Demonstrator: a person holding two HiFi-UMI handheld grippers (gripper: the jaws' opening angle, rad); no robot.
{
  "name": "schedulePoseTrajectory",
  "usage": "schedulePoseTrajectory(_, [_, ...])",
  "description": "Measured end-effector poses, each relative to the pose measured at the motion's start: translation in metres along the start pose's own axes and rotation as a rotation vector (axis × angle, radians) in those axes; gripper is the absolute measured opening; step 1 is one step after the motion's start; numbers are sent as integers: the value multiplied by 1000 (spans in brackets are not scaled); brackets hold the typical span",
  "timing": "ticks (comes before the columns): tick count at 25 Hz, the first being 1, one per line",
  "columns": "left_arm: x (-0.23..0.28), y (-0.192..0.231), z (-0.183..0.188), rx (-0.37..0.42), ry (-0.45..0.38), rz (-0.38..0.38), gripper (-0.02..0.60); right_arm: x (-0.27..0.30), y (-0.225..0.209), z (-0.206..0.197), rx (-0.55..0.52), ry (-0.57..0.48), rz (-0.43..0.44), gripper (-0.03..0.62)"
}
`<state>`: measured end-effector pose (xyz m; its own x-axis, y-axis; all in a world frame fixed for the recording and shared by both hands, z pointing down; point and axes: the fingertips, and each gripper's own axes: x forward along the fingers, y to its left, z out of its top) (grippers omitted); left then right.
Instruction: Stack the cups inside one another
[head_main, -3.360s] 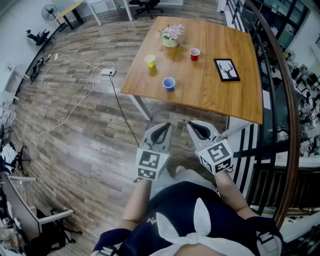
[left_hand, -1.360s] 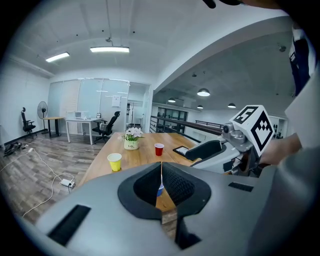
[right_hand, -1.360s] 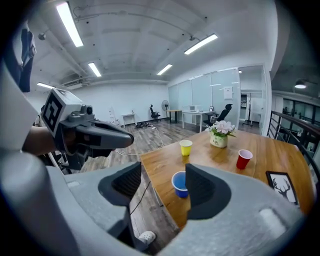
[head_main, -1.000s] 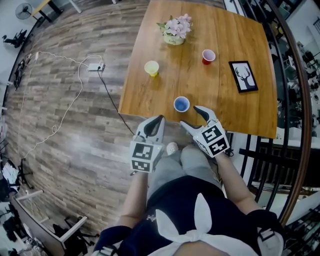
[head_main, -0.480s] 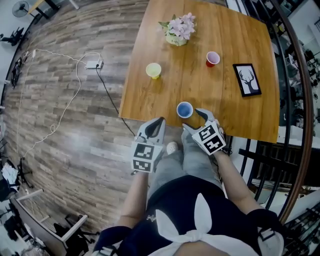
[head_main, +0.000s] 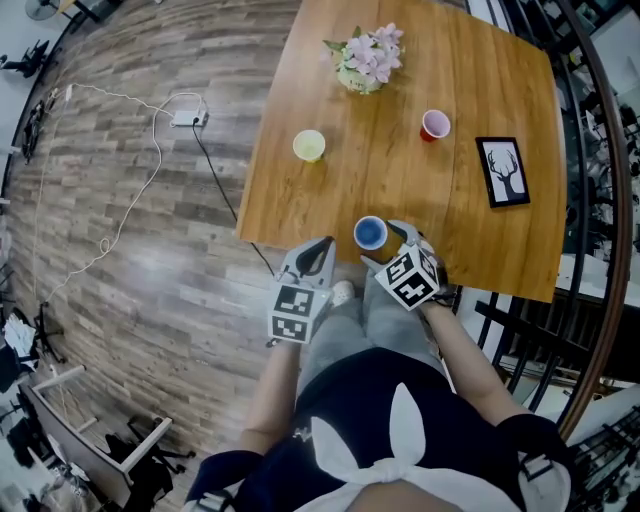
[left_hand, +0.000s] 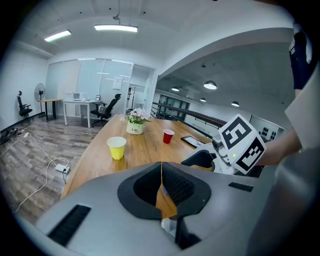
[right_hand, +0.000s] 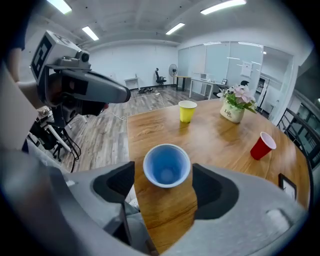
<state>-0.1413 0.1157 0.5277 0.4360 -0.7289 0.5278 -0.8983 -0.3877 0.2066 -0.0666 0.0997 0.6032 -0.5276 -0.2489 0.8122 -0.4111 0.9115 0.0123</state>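
Note:
A blue cup (head_main: 370, 233) (right_hand: 166, 165) stands upright near the table's front edge. My right gripper (head_main: 386, 246) (right_hand: 164, 182) is open and straddles it; its jaws have just been opening and the pads do not touch the cup. My left gripper (head_main: 321, 246) (left_hand: 161, 186) is shut on nothing and hangs off the table's near edge, left of the blue cup. A yellow cup (head_main: 309, 145) (left_hand: 116, 147) (right_hand: 187, 110) stands at the table's left. A red cup (head_main: 435, 125) (left_hand: 168, 136) (right_hand: 262, 146) stands further back on the right.
A pot of pink flowers (head_main: 365, 60) (right_hand: 235, 107) stands at the far side of the wooden table (head_main: 470, 60). A framed deer picture (head_main: 503, 172) lies at the right. A cable and power strip (head_main: 188, 119) lie on the floor to the left. A railing (head_main: 600, 200) runs along the right.
Both grippers have moved forward and down towards the table. The right gripper has come down around the blue cup, with its jaws wider.

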Motion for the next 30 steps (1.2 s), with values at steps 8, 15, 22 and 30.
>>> schedulePoseTrajectory(8, [13,3,1,-21,21,-5,23,15,-2,-2,-62,43,12,359])
schedulePoseTrajectory(15, [17,6,-4,-38,30,2,23,16,-6,-1,-78,41,13,322])
schedulePoseTrajectory(22, [19,7,-7,-47,37,7,23,14,-10,0,-77,43,20,319])
schedulePoseTrajectory(30, [20,9,-1,-55,28,17,23,0,-22,17,-69,10,11,319])
